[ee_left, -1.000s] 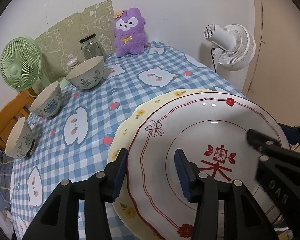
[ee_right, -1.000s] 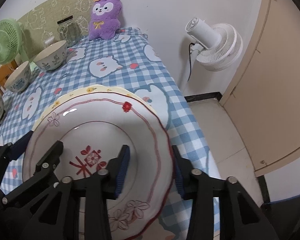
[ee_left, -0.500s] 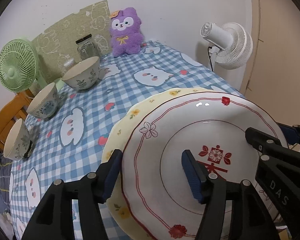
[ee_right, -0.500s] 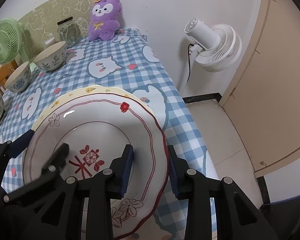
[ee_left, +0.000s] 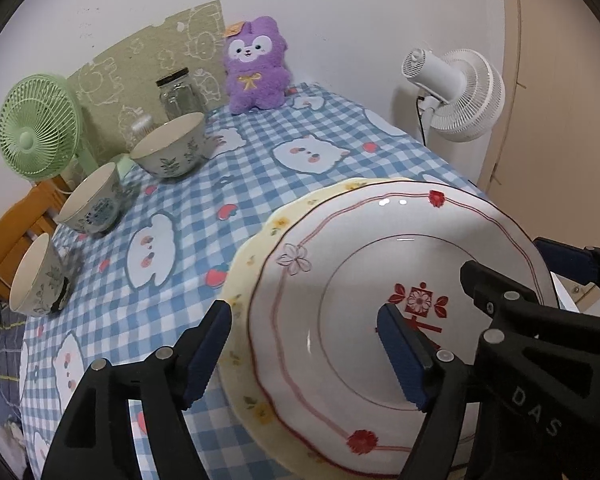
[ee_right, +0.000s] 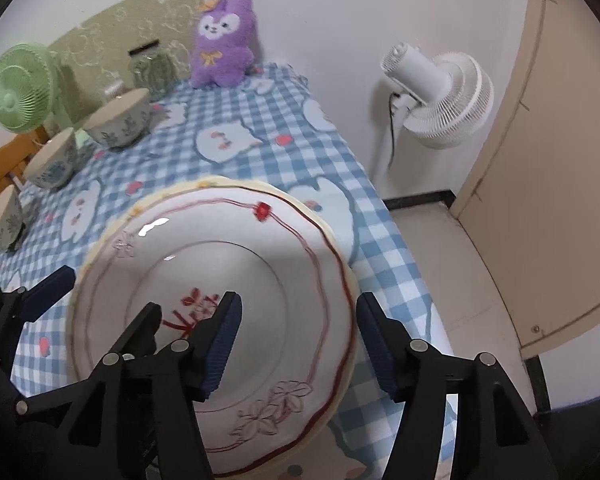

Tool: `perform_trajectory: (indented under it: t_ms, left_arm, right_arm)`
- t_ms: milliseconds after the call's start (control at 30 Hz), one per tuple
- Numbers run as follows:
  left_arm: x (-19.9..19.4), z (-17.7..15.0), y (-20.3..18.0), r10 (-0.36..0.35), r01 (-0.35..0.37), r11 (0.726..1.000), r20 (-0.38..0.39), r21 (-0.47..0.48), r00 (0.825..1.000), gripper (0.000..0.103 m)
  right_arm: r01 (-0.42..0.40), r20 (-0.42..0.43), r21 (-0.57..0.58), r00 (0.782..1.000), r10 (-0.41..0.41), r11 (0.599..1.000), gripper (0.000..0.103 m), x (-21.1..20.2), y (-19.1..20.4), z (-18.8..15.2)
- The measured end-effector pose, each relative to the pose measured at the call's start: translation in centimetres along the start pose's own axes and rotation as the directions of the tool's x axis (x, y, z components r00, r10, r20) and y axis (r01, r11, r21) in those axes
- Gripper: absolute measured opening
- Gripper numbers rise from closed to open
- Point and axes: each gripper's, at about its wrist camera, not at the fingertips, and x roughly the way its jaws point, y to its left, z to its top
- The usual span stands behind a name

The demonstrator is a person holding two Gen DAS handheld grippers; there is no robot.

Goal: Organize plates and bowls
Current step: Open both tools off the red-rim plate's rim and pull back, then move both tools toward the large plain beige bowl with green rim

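Observation:
A white plate with red flowers (ee_left: 380,264) lies on top of a yellow-rimmed plate (ee_left: 252,248) near the table's right edge. My left gripper (ee_left: 300,332) straddles the stack's left rim. Its jaws are opening, and the pads stand clear of the rim. My right gripper (ee_right: 298,312) straddles the white plate's (ee_right: 228,248) right rim in the same way, jaws opening, pads off it. Each gripper shows in the other's view: right gripper (ee_left: 516,264), left gripper (ee_right: 106,296). Three patterned bowls (ee_left: 172,148) (ee_left: 94,200) (ee_left: 36,276) stand in a row along the left side.
The blue checked tablecloth (ee_left: 260,168) covers the table. At the back stand a green fan (ee_left: 40,132), a glass jar (ee_left: 178,92) and a purple plush toy (ee_left: 256,68). A white floor fan (ee_right: 440,92) stands past the right edge. A wooden chair (ee_left: 16,232) is at left.
Both grippers' jaws have spread wider, and their pads have come off the white plate's rim. The plate now rests on the yellow one. Neither hand has shifted noticeably.

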Motion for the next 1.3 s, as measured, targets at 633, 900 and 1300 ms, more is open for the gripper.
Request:
perform_trajectory:
  t_ms: [633, 900, 1300]
  left_arm:
    - [-3.9, 0.1, 3.4, 0.012, -0.008, 0.998, 0.071, -0.060, 0.997, 0.083]
    - [-6.2, 0.3, 5.7, 0.041, -0.031, 0.995, 0.111, -0.094, 0.993, 0.085]
    - [-9.0, 0.1, 10.2, 0.080, -0.055, 0.984, 0.142, -0.172, 0.987, 0.089]
  right_arm:
    - [0.016, 0.056, 0.010, 0.998, -0.016, 1.000, 0.073, -3.8, 2.4, 1.0]
    - [-0.010, 0.099, -0.002, 0.995, 0.010, 1.000, 0.073, -5.9, 4.5, 1.7]
    - [-0.045, 0.197, -0.089, 0.978, 0.062, 0.995, 0.077, -9.6, 8.8, 2.8]
